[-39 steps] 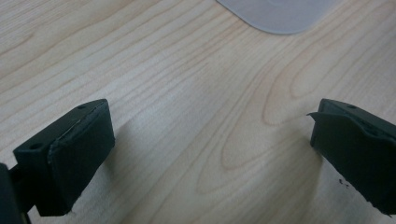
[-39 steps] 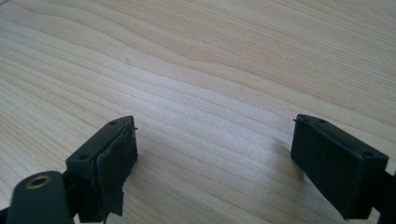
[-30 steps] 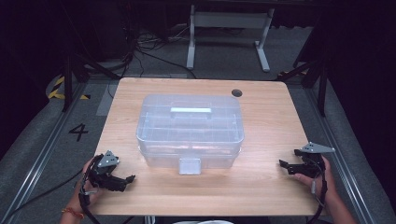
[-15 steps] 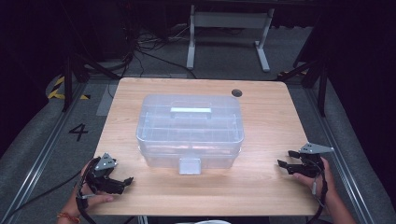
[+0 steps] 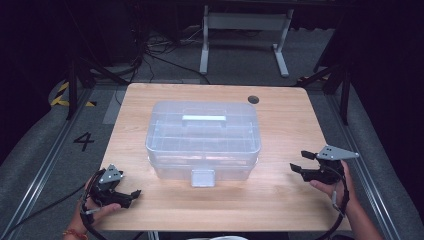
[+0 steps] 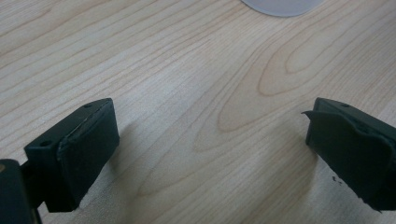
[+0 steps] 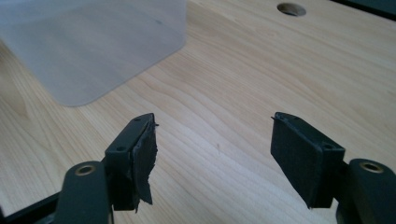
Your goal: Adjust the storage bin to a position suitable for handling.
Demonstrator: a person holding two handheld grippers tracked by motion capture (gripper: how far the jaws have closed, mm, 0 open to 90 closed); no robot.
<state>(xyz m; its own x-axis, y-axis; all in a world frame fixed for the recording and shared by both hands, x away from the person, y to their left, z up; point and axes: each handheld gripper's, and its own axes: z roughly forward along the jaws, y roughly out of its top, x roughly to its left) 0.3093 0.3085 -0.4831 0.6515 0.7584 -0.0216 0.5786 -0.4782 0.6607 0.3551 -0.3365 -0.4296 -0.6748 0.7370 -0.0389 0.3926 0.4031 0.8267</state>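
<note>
My left gripper (image 5: 131,196) and right gripper (image 5: 298,163) both stood wide and empty, flanking the clear box (image 5: 203,139) on the surface (image 5: 280,200).

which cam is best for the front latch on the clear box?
High view. It shows the latch whole, centred on the front wall of the clear box, lying flat. The right gripper view catches a corner of the box wall; the left gripper view a sliver of its edge.
</note>
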